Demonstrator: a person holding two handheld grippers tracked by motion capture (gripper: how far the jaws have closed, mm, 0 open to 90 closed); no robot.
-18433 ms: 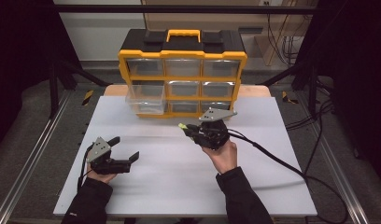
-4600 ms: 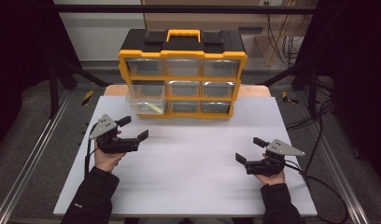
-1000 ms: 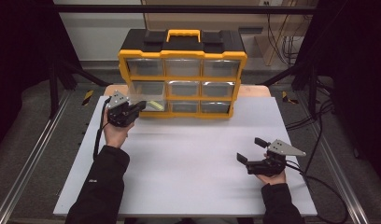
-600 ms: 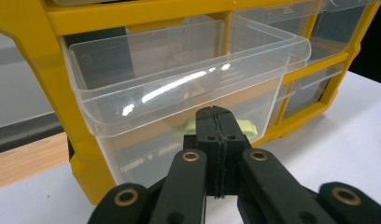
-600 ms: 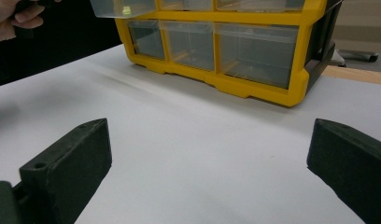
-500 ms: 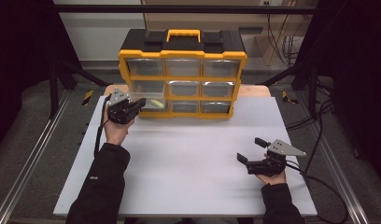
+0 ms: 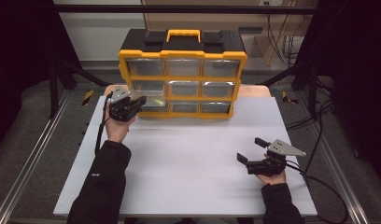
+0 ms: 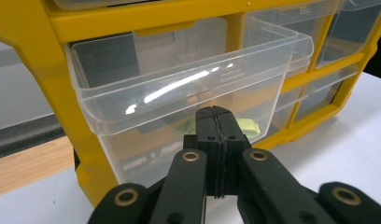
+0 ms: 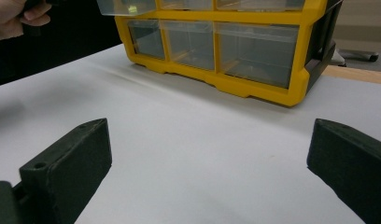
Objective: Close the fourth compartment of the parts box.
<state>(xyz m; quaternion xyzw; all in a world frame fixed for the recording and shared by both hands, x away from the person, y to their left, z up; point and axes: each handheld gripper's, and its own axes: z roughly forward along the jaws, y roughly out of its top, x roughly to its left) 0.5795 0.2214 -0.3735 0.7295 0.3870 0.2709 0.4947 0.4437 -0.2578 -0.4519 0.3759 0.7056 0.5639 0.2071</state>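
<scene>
Clear plastic drawer (image 8: 179, 88), pulled out of yellow-framed organizer cabinet (image 7: 181, 74), left column, middle row. Left gripper (image 8: 215, 122) jaws pressed together, tips at drawer front. Push straight, level, avoid skewing drawer. Right gripper (image 7: 253, 150) wide open, idle on white bench (image 7: 188, 158).

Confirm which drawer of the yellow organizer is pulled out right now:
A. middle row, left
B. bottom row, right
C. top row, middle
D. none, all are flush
A: the clear middle-left drawer juts forward from the yellow organizer, right in front of the shut jaws of the left gripper, while the other drawers sit flush in the high view.
</scene>
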